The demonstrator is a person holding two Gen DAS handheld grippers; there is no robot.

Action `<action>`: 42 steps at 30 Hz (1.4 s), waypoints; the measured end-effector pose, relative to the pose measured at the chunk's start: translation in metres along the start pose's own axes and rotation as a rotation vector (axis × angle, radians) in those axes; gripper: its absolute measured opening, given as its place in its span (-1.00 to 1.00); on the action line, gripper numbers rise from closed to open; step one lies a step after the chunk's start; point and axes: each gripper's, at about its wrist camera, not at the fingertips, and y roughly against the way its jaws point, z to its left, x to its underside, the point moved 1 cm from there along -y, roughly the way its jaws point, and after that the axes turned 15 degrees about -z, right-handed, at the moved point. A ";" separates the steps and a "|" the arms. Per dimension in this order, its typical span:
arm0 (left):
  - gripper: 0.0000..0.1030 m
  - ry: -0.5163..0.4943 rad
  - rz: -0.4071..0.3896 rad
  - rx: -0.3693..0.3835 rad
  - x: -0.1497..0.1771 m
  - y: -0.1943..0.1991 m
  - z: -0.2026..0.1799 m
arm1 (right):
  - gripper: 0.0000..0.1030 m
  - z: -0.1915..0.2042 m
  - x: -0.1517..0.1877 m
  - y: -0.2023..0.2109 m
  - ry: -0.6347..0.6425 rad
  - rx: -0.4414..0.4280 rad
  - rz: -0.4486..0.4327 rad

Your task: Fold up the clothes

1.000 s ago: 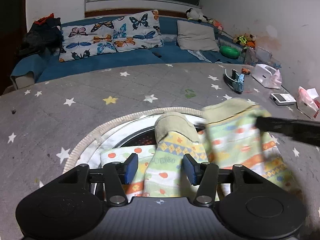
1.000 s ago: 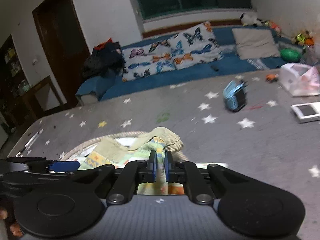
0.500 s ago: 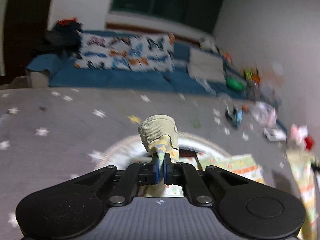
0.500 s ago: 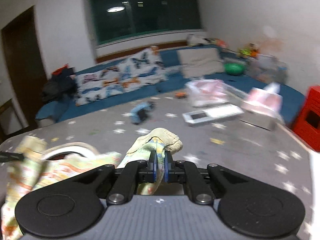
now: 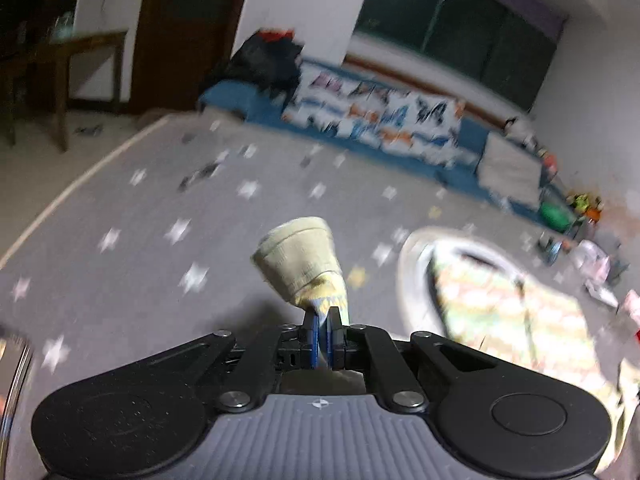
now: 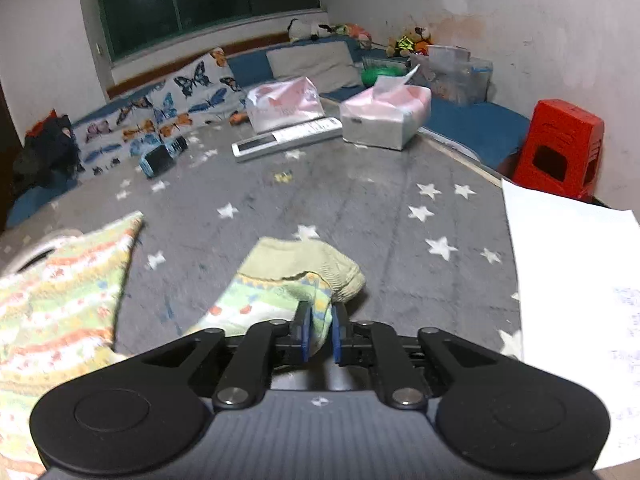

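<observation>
Striped cotton garment (image 6: 60,300) hangs stretched between the tools, left tool (image 5: 322,330) and right tool (image 6: 318,330) each clamped on a ribbed cuff.

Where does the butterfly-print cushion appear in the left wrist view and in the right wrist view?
Left wrist: butterfly-print cushion, upper middle, blurred, beyond the star rug.
Right wrist: the cushion, upper left, beyond the same rug.
Shared landmark: the dark window above it.

Left gripper (image 5: 323,330) clamping garment cuff (image 5: 298,258) tight; right gripper (image 6: 319,334) pinching other cuff (image 6: 316,268), jaws slightly parted.
</observation>
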 end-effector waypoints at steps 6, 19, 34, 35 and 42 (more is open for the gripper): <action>-0.90 0.011 0.065 -0.024 0.023 0.000 0.008 | -0.56 0.004 -0.002 0.021 0.057 0.021 -0.026; -0.70 -0.012 0.049 -0.083 0.024 0.007 0.017 | -0.20 0.059 -0.008 0.023 0.150 -0.139 -0.033; -0.45 -0.090 0.044 0.032 0.024 0.023 -0.023 | -0.91 0.060 -0.010 -0.046 0.146 -0.038 0.000; -0.44 -0.100 0.050 0.061 0.025 0.022 -0.032 | -0.92 0.059 -0.011 -0.046 0.148 -0.035 -0.003; -0.39 -0.160 0.080 0.291 0.035 0.010 -0.111 | -0.93 0.024 -0.041 0.017 0.008 -0.103 -0.152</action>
